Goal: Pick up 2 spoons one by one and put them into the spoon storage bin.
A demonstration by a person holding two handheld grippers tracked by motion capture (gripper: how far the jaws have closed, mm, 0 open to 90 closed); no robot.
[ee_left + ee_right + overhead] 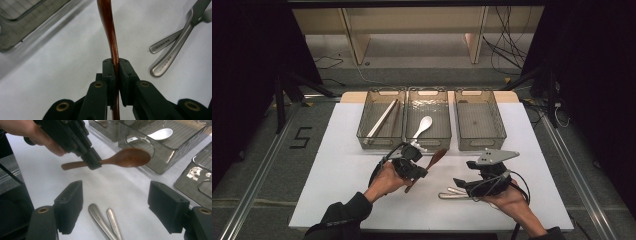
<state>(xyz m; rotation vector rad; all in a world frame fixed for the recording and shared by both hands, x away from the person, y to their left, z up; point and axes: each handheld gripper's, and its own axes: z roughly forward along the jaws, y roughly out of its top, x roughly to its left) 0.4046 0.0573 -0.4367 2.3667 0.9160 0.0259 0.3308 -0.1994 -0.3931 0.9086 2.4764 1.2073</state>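
A brown wooden spoon [432, 165] hangs above the white table, and my left gripper [418, 173] is shut on its handle. In the left gripper view the handle [110, 30] runs up between the closed pads [124, 75]. The right gripper view shows the same spoon [125, 158] lifted in front of the middle bin, held by the left gripper [92, 162]. My right gripper [460, 184] rests low at the front right with its jaws wide open [115, 205] and nothing between them. Two metal utensil handles [103, 222] lie just beneath it [452, 194].
Three clear bins stand in a row at the back of the table [337, 175]: the left bin [364, 135] holds wooden chopsticks [382, 120], the middle bin [412, 142] a white ceramic spoon [424, 124], the right bin [479, 120] nothing.
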